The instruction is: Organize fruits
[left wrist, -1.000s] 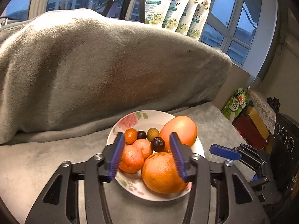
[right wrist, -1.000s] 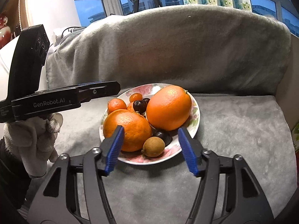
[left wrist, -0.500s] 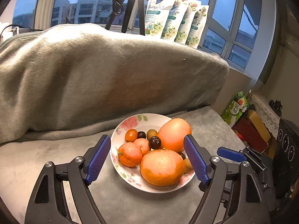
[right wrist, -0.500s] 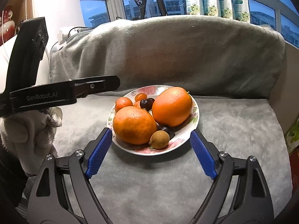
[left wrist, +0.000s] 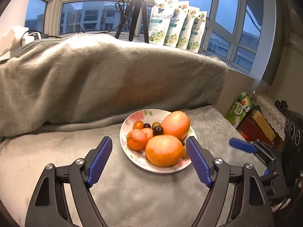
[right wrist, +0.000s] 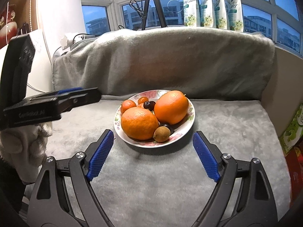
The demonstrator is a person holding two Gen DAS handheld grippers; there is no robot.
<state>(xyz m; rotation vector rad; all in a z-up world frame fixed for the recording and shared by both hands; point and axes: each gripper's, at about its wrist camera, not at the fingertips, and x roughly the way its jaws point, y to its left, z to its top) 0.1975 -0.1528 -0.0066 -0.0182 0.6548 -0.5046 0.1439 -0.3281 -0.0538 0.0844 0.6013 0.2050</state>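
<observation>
Two grippers, left [left wrist: 148, 159] and right [right wrist: 153, 155], both spread wide and holding nothing, short of flowered plate [right wrist: 186, 131] on grey blanket [right wrist: 227, 132]. Heaped on plate: two large oranges [right wrist: 139, 123], small tangerines [left wrist: 136, 139], dark cherries [right wrist: 149, 105]. Brown kiwi [right wrist: 162, 134] clear only from right; boxes [left wrist: 253, 124] beside blanket only from left.

Left claw [left wrist: 148, 150] and right claw [right wrist: 153, 147], side by side, both level and spread wide, blue pads [right wrist: 100, 155] facing inward, gripping nothing.
</observation>
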